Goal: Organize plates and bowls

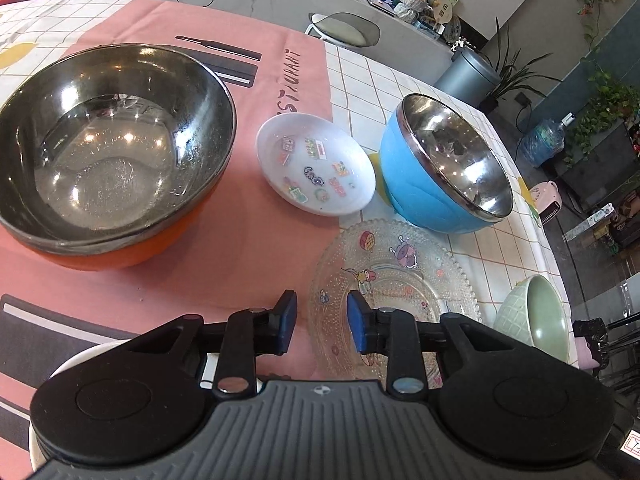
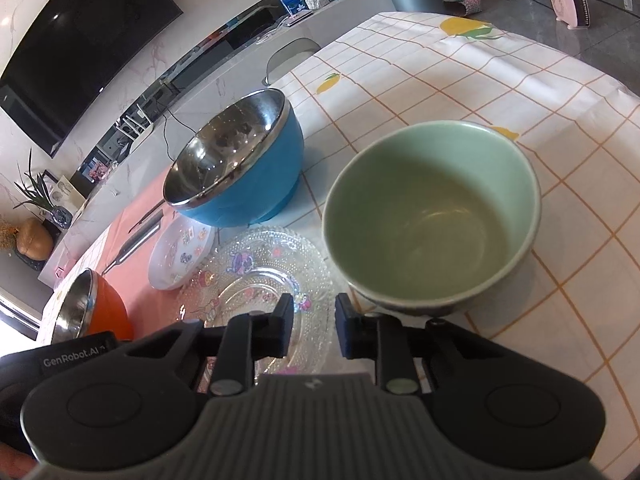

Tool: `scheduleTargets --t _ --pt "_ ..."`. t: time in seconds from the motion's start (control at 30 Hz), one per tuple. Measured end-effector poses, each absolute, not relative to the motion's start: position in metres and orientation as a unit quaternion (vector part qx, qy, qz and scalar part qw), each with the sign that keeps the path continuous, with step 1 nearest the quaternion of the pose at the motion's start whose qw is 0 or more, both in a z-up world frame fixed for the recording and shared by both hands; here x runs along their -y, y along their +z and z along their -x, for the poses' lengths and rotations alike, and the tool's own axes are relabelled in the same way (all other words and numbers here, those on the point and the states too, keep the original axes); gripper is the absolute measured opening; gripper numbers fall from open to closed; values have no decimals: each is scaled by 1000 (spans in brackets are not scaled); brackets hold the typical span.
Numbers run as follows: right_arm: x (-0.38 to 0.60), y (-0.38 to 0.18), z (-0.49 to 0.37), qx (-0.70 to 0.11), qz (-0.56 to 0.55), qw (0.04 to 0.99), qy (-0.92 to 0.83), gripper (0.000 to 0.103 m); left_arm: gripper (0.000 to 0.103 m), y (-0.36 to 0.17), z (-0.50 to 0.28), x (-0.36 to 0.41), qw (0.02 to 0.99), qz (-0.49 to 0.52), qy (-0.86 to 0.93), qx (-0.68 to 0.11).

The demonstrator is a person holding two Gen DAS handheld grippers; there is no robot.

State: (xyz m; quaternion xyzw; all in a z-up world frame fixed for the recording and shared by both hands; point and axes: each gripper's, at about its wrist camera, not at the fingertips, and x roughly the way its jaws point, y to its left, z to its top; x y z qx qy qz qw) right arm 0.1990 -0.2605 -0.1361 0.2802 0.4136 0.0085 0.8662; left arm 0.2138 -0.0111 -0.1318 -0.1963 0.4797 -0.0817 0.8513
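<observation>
An orange steel-lined bowl [image 1: 112, 160] sits at the left on the pink cloth. A small white printed plate [image 1: 316, 164] lies in the middle, a blue steel-lined bowl [image 1: 444, 168] to its right, tipped on its side. A clear glass cartoon plate [image 1: 396, 280] lies just ahead of my left gripper [image 1: 322, 322], which is open and empty over the plate's near left rim. A green ceramic bowl [image 2: 432, 212] stands right of the glass plate [image 2: 264, 268]. My right gripper [image 2: 312, 326] is open and empty above the glass plate's near edge, beside the green bowl.
A white dish rim [image 1: 84, 360] shows under my left gripper at the near left. The table's right edge [image 1: 540, 216] drops to the floor. A grey chair back [image 1: 344, 30] stands at the far side. The checked cloth [image 2: 500, 80] extends right.
</observation>
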Motion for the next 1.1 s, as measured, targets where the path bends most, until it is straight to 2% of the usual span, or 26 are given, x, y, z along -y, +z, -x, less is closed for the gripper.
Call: scheduleTargets --t 0.1,0.13,0.17,0.2,0.57,1.1 --pt "259 -136 -202 -413 -277 868 9 20 15 -131 -215 13 851 191 -80 -482" --pt "258 -136 -202 -414 -270 869 7 17 15 -131 -214 13 852 188 -78 -481" --pt "257 -135 -203 -417 -263 870 3 10 14 -130 -213 14 854 185 -77 -480" --pt "257 -136 -203 -418 -260 870 1 9 14 -130 -212 14 855 183 -77 -480" --pt "261 -134 -191 -439 -304 846 10 8 12 -116 -191 4 862 185 -71 -466" --pt "219 -111 -156 -450 -289 843 61 7 12 -102 -135 -44 865 212 -25 -454"
